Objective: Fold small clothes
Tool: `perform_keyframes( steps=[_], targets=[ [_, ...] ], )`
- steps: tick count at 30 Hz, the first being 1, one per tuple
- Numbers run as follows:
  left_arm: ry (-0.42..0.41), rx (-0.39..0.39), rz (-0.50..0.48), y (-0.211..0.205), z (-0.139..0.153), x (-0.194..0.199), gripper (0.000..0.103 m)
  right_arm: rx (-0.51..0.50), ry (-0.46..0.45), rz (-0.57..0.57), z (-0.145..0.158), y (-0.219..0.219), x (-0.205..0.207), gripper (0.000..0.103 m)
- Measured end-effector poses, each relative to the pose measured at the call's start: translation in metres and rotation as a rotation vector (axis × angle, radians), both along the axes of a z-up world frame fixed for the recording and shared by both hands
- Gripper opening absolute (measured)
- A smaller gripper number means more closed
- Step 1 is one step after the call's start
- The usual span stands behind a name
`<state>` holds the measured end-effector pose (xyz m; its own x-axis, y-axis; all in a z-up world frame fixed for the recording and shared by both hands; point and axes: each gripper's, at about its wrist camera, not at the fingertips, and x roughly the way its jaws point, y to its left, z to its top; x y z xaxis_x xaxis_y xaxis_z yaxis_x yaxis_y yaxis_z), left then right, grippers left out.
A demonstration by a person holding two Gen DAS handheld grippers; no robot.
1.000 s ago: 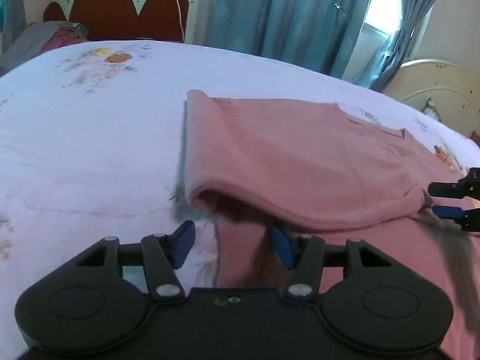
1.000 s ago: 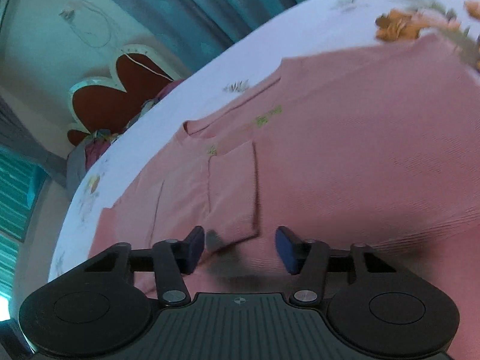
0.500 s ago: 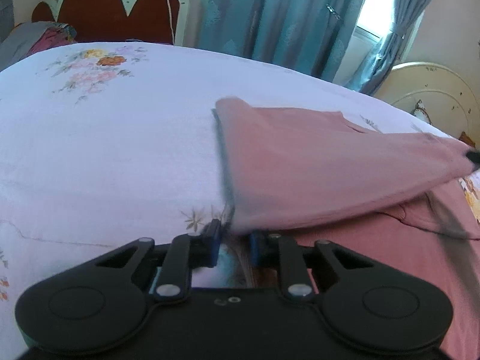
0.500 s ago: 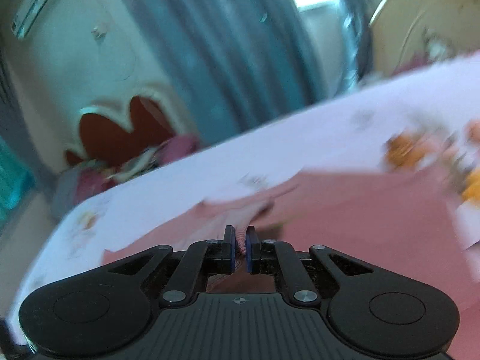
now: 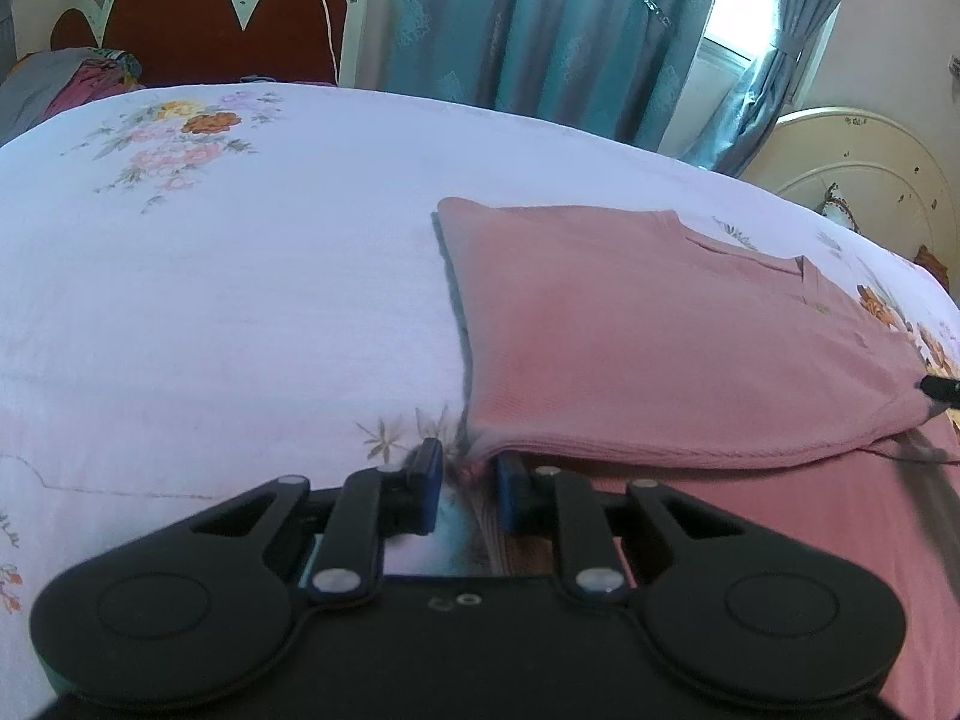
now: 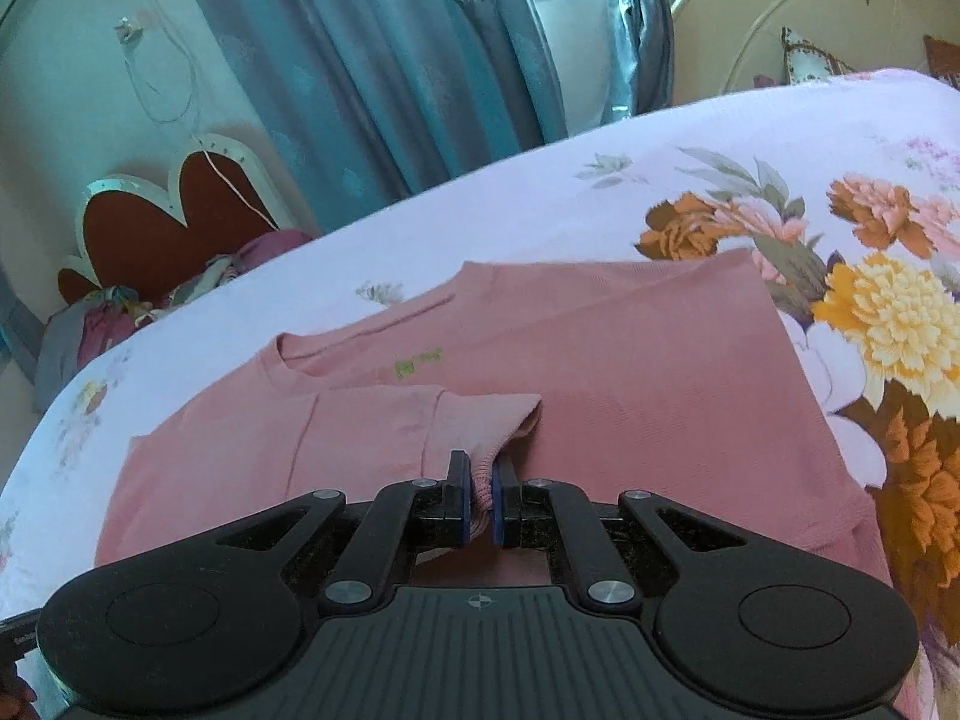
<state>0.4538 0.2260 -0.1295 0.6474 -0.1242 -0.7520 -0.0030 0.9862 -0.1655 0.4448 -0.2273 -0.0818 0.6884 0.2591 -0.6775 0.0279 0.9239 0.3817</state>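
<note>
Two tools are each clamped on a pink shirt [image 6: 630, 396] that lies spread on the flowered bed sheet [image 5: 240, 300], so the fold looks to be in its early middle: one side of the garment is already turned over the rest, with a sleeve lying on top near the neckline, while the lower body underneath is not yet folded and the final halving seems still to come. The left tool [image 5: 467, 489] has just been closing, and its blue pads now stand narrow with the near corner of the folded layer pinched between them, right at the line where cloth meets bare sheet. The right tool [image 6: 478, 501] has likewise just closed, and its pads press almost together on a small bunch of pink ribbed hem or cuff, which rises slightly off the layer below. In the left wrist view the tip of the right tool shows at the far right edge, at the other end of the same raised edge, so the two grips appear to share one flap and hold it stretched between them. Both tools point forward and downward toward the bed, the left one sitting low near the mattress, the right one tilted a little so the bed runs slantwise across its view. No hand or sleeve can be made out clearly. Beyond the bed stand a scalloped headboard [image 5: 198, 12] and blue curtains [image 5: 540, 24]
</note>
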Motion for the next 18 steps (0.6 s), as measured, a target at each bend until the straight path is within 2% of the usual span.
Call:
perform_keyframes(
  steps=[6, 8, 10, 12, 15, 17, 18],
  targets=[
    [-0.004, 0.017, -0.013, -0.001, -0.001, 0.000, 0.019, 0.019, 0.055, 0.022, -0.017, 0.003, -0.003, 0.006],
    [-0.003, 0.022, -0.030, -0.001, 0.000, 0.000, 0.022, 0.026, 0.064, 0.031, -0.019, 0.001, -0.007, 0.006],
    [0.007, 0.006, -0.059, 0.002, 0.003, -0.002, 0.032, 0.012, 0.077, 0.046, -0.020, 0.000, -0.010, 0.006],
    [0.000, 0.021, -0.058, 0.006, 0.013, -0.012, 0.032, -0.021, 0.044, 0.025, -0.009, -0.006, -0.017, 0.006],
    [-0.086, -0.004, -0.031, 0.006, 0.038, -0.025, 0.030, -0.060, -0.037, 0.037, 0.009, -0.008, -0.022, 0.006],
    [-0.098, -0.026, -0.054, -0.009, 0.042, -0.017, 0.030, -0.066, -0.041, 0.061, 0.010, 0.000, -0.014, 0.006],
    [-0.077, -0.022, -0.078, -0.021, 0.036, -0.009, 0.030, -0.057, -0.020, 0.075, 0.005, 0.006, -0.008, 0.006]
  ],
)
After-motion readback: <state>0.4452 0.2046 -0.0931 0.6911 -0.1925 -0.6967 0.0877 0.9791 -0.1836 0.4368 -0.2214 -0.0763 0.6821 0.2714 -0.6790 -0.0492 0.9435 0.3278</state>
